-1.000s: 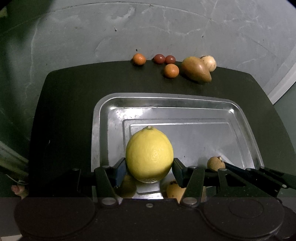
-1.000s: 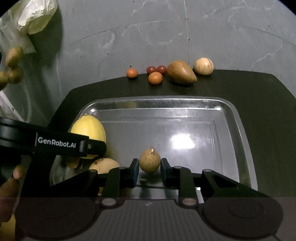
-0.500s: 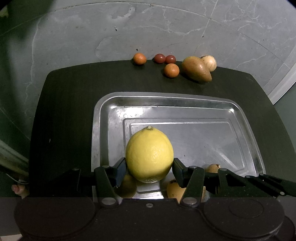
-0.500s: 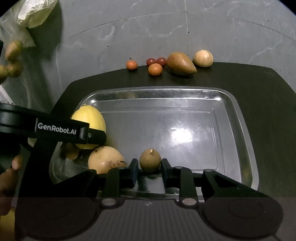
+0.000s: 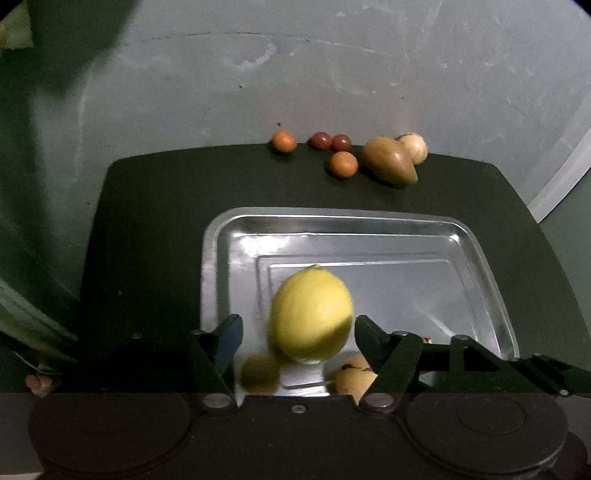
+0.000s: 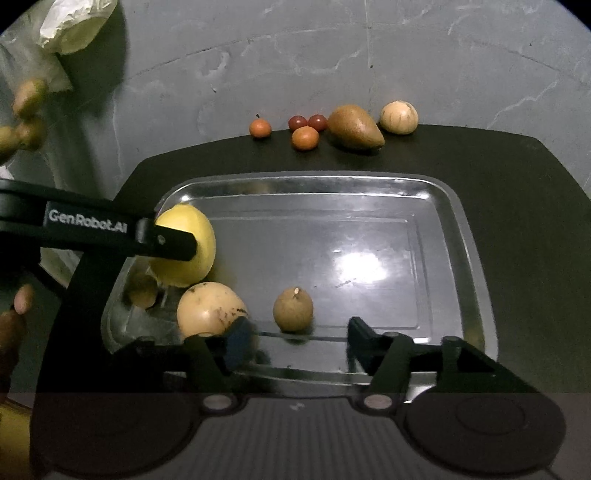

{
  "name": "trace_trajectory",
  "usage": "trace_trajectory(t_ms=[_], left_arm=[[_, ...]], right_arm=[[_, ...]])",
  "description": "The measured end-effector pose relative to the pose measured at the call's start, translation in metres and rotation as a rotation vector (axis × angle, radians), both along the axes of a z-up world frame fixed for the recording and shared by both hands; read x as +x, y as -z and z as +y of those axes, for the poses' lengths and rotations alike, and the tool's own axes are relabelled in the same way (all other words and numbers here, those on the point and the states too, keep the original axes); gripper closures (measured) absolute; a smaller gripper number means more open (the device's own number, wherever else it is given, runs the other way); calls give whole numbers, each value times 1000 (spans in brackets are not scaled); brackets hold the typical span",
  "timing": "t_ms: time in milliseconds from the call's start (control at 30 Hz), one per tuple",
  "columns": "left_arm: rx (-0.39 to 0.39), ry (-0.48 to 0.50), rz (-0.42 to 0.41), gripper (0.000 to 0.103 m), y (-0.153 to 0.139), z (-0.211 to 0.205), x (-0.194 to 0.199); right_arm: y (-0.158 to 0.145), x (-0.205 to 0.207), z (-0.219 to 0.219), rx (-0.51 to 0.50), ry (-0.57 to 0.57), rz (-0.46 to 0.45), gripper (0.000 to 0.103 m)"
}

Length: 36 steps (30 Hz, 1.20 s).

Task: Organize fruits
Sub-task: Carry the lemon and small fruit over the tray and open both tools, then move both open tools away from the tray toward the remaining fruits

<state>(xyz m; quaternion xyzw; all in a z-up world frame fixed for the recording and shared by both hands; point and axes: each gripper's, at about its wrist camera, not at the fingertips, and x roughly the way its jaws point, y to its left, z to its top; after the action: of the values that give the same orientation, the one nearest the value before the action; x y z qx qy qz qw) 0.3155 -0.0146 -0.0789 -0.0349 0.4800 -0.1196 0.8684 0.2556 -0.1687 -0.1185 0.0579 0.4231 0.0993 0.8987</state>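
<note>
In the left wrist view my left gripper [image 5: 299, 339] stands open over the near left of the steel tray [image 5: 332, 218]. The yellow lemon [image 5: 310, 314] lies blurred between the spread fingers, free of both pads. Seen from the right wrist, my right gripper [image 6: 301, 339] is open too, at the tray's [image 6: 303, 179] near rim. A small brown fruit [image 6: 293, 309] sits on the tray just ahead of it, untouched. A pale round fruit [image 6: 210, 308] and a smaller brown one [image 6: 142, 291] lie beside the lemon [image 6: 192, 229].
Along the black table's far edge sit two small orange fruits [image 6: 260, 128], two red ones [image 6: 297, 122], a brown pear-shaped fruit [image 6: 354, 127] and a pale round fruit [image 6: 399, 117]. A white bag [image 6: 70, 26] hangs at upper left. A person's hand [image 6: 18, 314] is at the left edge.
Both grippers have opened. The left one let go of the lemon, which now shows motion blur. The right one released the small brown fruit onto the tray and drew back slightly.
</note>
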Motion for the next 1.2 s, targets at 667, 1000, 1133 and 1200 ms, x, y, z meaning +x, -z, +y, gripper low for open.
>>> trace_trajectory(t_ms=[667, 1000, 1133, 1200], left_arm=[[85, -190, 81, 1, 4, 74, -14], [162, -266, 65, 1, 5, 73, -1], [178, -264, 47, 1, 3, 66, 5], [179, -265, 42, 1, 2, 62, 8]], right_arm=[[-10, -1, -1, -84, -15, 44, 0], [-9, 4, -9, -144, 17, 44, 0], [-7, 7, -15, -157, 16, 41, 0], [-5, 9, -18, -160, 18, 38, 0]])
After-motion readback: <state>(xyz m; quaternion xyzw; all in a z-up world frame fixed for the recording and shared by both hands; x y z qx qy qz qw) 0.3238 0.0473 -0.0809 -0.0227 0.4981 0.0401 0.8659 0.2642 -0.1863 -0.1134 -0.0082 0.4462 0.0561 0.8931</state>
